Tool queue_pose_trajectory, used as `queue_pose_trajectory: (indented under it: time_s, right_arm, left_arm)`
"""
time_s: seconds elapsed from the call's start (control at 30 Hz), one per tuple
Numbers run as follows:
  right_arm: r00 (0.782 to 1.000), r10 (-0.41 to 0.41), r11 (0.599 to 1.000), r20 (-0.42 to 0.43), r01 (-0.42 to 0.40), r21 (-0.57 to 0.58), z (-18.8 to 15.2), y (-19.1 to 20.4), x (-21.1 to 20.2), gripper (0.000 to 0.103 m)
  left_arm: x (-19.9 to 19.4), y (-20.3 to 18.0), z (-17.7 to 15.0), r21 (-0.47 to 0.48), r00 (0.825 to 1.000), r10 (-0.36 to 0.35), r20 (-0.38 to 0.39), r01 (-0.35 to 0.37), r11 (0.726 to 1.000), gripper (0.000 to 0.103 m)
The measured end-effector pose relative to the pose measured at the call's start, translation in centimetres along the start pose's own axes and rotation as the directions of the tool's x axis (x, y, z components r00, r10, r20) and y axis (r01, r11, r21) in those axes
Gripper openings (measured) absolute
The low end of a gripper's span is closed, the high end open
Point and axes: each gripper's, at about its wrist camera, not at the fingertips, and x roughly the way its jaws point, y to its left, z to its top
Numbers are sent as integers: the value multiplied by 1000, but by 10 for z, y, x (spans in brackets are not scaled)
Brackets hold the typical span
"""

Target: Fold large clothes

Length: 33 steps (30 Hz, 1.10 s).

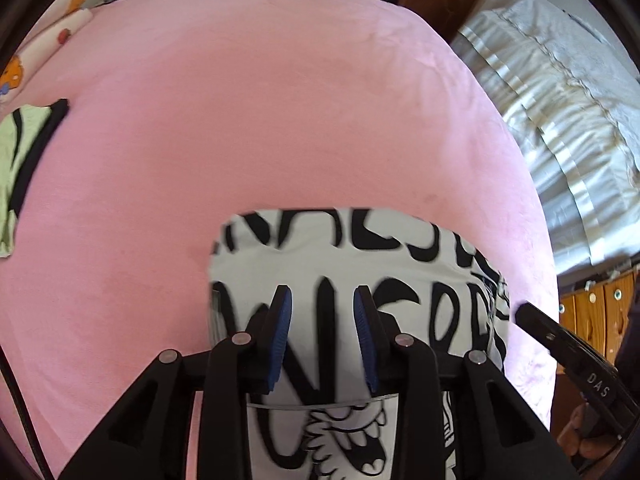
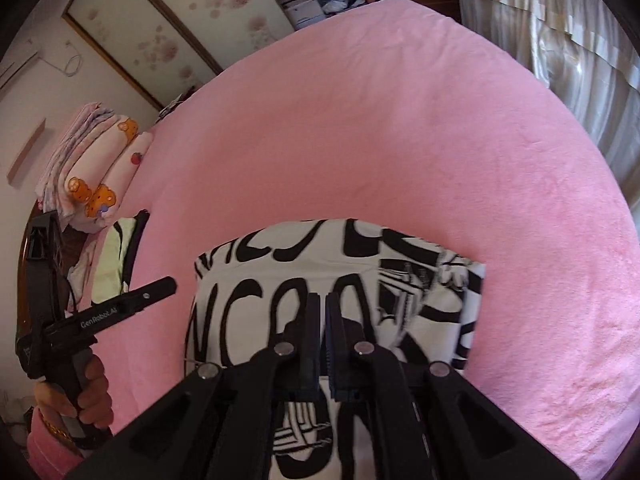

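A folded white garment with bold black lettering [image 1: 360, 264] lies flat on the pink bed [image 1: 280, 100], its far edge a neat fold. My left gripper [image 1: 322, 290] hovers over its middle, blue pads [image 1: 285, 320] apart and nothing between them. The right gripper's dark finger [image 1: 528, 310] reaches in from the right, at the garment's right edge. In the right wrist view the same garment [image 2: 280, 264] lies below my right gripper [image 2: 323, 298], whose pads are pressed together with no cloth seen between them. A hand holds the left gripper [image 2: 170, 282] off the garment's left side.
A pale green garment with black trim [image 1: 12, 168] [image 2: 116, 256] lies at the bed's left edge. Patterned pillows [image 2: 100, 192] are stacked beyond it. Cream curtains [image 1: 560, 100] hang past the bed's right side, above a wooden cabinet [image 1: 592, 312].
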Motion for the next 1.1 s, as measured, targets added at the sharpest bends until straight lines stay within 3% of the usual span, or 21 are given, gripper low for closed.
queue_pose_trajectory:
  time_s: [0.17,0.33,0.47,0.6,0.63,0.73,0.77,0.87,0.97,1.1]
  right_arm:
    - [999,45,998,-26,-46,-45,2,23,46,2]
    - [995,-23,999,-100,19,-42,1,10,84,0]
    - [994,-37,999,-101,35,-24,-5,-14,76,0]
    - [993,-76,997,-86,77,13,-8,-38,58,0]
    - [992,-89,995,-87,92,36,-8,-44,55,0]
    - [958,-272,961,-92,275,21,-12,-58,46,0]
    - [958,-273,960,-90,277,38,-13,-62,42,0]
    - [977,-199,970,-81,208,128,-16,-72,24,0]
    - [988,-137,982,-71,145,118,-25,-58,9,0]
    - [995,21,992,-98,-9,125,-47,-27,9,0]
  left_arm:
    - [31,-13,-9,-13,996,-53,-71,52,999,30]
    - [43,-10,-14,49,998,10,-59,-7,999,30]
    - [41,16,-12,31,997,43,-59,-42,999,30]
    - [38,53,-15,-63,996,36,-79,-41,997,30]
    - [37,62,-15,-98,996,19,-85,-28,995,30]
    - [31,79,-22,-183,996,-27,-90,11,983,30]
    - [28,81,-26,-185,996,-23,-87,7,983,30]
    - [20,77,-41,-165,996,-28,-82,14,986,30]
    - [13,58,-59,-121,995,-54,-87,43,992,30]
    - [10,33,-80,-55,992,-51,-113,45,997,30]
